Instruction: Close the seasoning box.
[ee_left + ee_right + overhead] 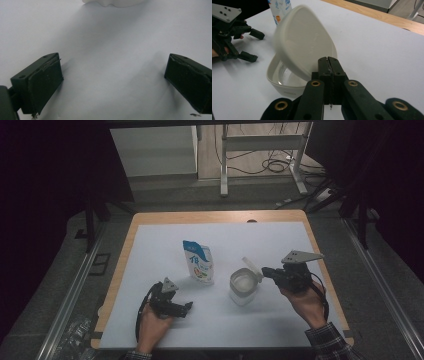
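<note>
Right claw clamped on rim of lid; lid tilted up over container, near edge low by claw. Container right of pouch, mid tabletop. Left claw wide, empty, left of container, jaws toward it; right hand nearer. Pouch print blue, not legible.

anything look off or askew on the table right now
Only the lid: it is tilted up off the white container, pinched at its edge by the right hand-held gripper, so the container sits open. The blue-and-white pouch stands upright beside it, the left hand-held gripper is open on the white sheet, and nothing looks spilled.
</note>
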